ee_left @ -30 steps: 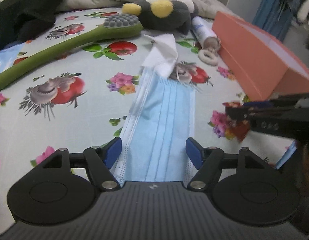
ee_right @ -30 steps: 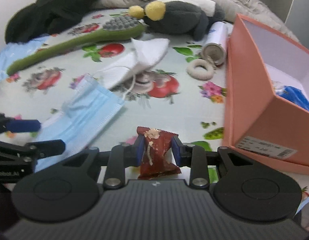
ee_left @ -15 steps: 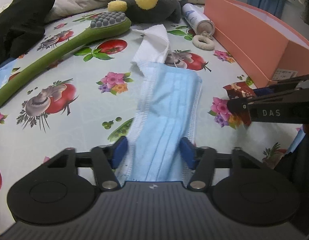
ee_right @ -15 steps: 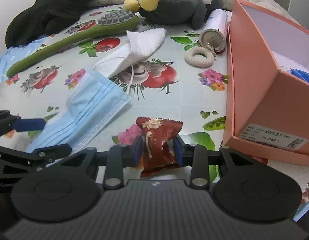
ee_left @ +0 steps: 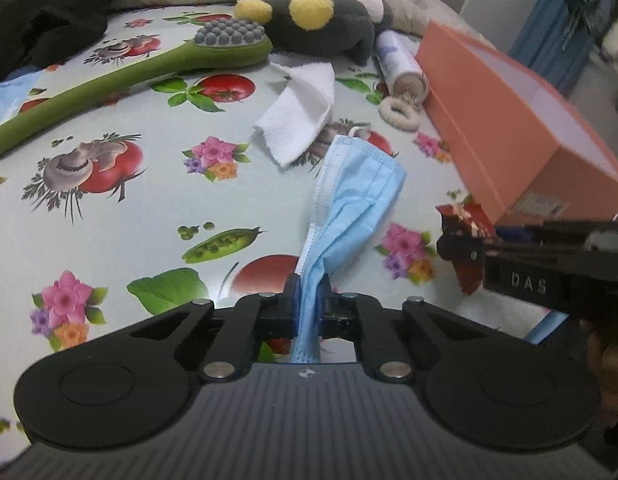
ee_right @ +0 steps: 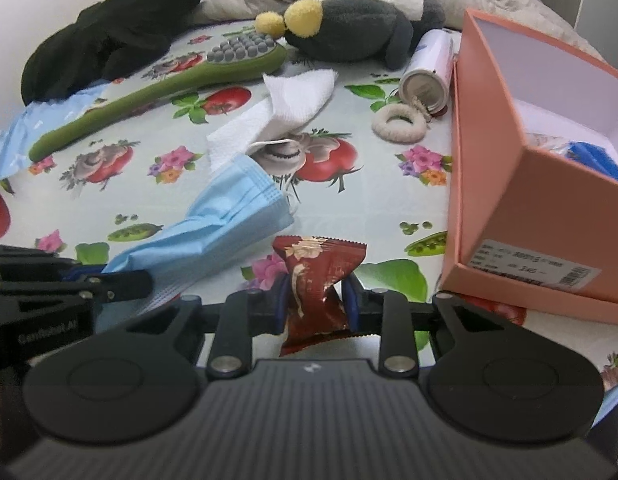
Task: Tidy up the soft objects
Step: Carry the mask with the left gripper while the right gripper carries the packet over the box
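A blue face mask [ee_left: 357, 184] trails over the flowered tablecloth, bunched at its near end between the pads of my left gripper [ee_left: 309, 284]. Those jaws are closing and press on it. From the right wrist view the mask [ee_right: 233, 216] stretches left to that gripper [ee_right: 121, 280]. My right gripper [ee_right: 315, 292] is closing on a dark red snack packet [ee_right: 317, 276], pinched at its middle and held upright. In the left wrist view the packet [ee_left: 465, 216] and right gripper [ee_left: 465, 256] sit by the near corner of the open orange box [ee_left: 509, 128].
A white tissue [ee_left: 301, 120], a long green brush [ee_left: 109, 84], a grey and yellow plush toy [ee_left: 321, 28], a spray can [ee_left: 401, 68] and a woven ring [ee_left: 399, 114] lie farther back. Black clothing [ee_left: 49, 12] is at far left. The box [ee_right: 509, 200] holds blue items.
My left gripper's jaws have drawn together from wide apart onto the mask, crumpling its near end into a narrow fold. The right gripper keeps its hold on the snack packet.
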The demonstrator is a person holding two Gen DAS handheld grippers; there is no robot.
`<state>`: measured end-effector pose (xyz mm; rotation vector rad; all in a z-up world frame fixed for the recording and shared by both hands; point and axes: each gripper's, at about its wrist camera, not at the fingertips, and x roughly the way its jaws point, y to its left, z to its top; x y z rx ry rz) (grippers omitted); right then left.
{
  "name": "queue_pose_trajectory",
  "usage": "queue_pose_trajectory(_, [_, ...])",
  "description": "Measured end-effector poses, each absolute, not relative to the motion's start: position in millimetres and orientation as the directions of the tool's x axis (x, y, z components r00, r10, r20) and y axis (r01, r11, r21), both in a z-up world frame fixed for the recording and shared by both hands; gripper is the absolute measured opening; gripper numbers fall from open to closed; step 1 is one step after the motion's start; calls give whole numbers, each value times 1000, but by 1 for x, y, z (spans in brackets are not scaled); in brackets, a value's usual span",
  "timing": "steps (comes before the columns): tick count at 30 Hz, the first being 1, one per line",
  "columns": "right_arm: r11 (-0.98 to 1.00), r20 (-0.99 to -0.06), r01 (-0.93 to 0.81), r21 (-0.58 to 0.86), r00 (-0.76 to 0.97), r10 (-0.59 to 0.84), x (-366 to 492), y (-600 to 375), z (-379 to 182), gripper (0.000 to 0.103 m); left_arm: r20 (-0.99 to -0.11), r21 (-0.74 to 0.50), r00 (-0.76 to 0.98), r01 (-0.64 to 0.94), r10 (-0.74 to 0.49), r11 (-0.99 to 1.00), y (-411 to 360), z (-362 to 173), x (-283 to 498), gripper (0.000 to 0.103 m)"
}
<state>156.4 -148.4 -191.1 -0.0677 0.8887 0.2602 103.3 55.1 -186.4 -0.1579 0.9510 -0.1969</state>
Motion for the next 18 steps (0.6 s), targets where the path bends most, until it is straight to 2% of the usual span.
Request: queue_pose_trajectory(18, [959, -696, -275, 72, 675, 246, 108, -180, -101, 31, -710, -318, 657, 22, -254, 948, 26, -91, 58, 9])
